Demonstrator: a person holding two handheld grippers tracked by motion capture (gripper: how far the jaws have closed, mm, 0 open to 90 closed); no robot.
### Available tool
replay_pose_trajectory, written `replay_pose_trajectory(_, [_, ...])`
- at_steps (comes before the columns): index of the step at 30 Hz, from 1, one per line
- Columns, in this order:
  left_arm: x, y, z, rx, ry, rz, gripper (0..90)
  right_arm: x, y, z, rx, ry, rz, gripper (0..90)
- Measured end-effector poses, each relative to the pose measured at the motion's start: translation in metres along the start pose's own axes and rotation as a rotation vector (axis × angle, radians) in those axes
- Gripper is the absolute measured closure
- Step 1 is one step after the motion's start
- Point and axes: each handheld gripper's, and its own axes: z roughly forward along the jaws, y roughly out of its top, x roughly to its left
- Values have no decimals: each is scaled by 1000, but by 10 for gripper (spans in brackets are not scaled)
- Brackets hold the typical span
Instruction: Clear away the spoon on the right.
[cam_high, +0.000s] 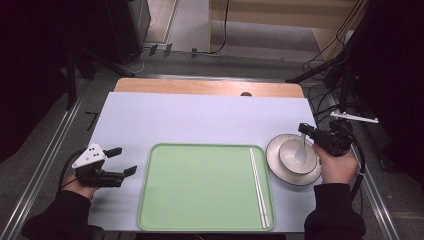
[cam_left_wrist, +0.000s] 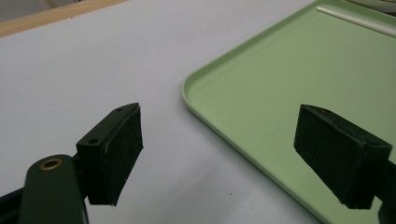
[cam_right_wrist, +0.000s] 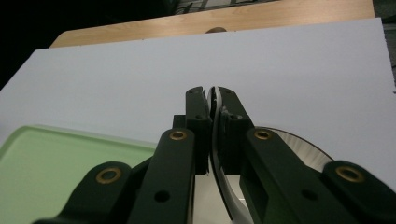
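Note:
A white spoon (cam_high: 301, 148) hangs by its handle from my right gripper (cam_high: 305, 131), its scoop down inside a white bowl (cam_high: 289, 151) that sits on a white plate (cam_high: 280, 169) right of the tray. In the right gripper view the jaws of this gripper (cam_right_wrist: 211, 95) are shut on the thin spoon handle (cam_right_wrist: 216, 140), with the plate's rim (cam_right_wrist: 306, 149) below. A pair of white chopsticks (cam_high: 259, 187) lies along the right side of the green tray (cam_high: 200, 185). My left gripper (cam_high: 125, 160) rests left of the tray, open and empty (cam_left_wrist: 219, 154).
A white sheet (cam_high: 200, 115) covers the table, with a strip of bare wood (cam_high: 210, 87) at the far edge. The green tray's corner (cam_left_wrist: 280, 84) lies just past my left jaws. Cables and dark stands surround the table on the floor.

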Motion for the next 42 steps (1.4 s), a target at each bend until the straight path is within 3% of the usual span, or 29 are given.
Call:
replay_pose_trajectory(7, [0, 0, 0, -2, 0, 1, 156, 19, 5, -13, -23, 29, -44, 861])
replay_pose_trajectory(22, [0, 0, 0, -4, -1, -2, 156, 48, 3, -28, -25, 103, -82, 861])
replay_pose_trajectory(31, [1, 1, 0, -6, -2, 0, 156, 73, -10, -27, 7, 156, -125, 861])
replay_pose_trajectory(42, [1, 2, 2, -10, -4, 1, 156, 96, -39, -16, 66, 207, -154, 860])
